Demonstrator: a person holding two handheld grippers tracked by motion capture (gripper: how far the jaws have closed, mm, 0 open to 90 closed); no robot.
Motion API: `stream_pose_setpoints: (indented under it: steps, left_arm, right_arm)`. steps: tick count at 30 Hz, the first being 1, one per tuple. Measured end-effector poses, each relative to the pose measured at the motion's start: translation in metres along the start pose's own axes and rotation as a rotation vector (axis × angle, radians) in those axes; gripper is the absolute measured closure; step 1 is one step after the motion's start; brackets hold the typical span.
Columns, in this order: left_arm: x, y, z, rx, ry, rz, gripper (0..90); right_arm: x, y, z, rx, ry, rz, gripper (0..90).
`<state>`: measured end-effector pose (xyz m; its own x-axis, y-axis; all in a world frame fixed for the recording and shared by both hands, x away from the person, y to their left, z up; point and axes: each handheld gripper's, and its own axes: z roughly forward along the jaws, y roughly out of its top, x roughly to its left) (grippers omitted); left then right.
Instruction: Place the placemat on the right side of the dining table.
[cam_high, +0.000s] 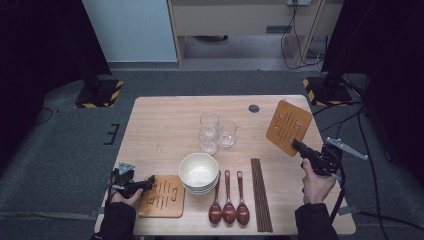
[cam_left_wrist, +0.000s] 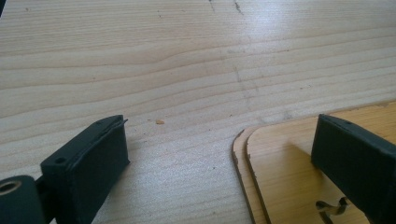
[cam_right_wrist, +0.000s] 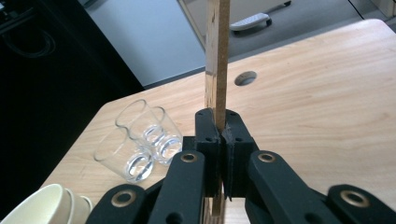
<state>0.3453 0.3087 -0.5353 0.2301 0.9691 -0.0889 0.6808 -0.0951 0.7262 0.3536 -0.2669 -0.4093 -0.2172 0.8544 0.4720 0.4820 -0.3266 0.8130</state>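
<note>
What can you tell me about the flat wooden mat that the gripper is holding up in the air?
The wooden mat is a thin, light brown board with rounded corners and small slots cut through its middle. The right gripper pinches it by one corner, with both black jaws pressed on its faces. It hangs tilted above the far right part of the table, touching nothing else. In the right gripper view its pale, slightly rough edge stands straight up out of the jaws.
</note>
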Motion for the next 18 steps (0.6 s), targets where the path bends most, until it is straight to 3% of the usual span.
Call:
stream_pose_setpoints:
  steps: [18]
  left_arm:
    - [0.0,0.0,0.0,0.0,0.0,0.0,2.7]
  right_arm:
    - [-0.027,-0.02,0.006,0.059,-0.08,0.021,87.4]
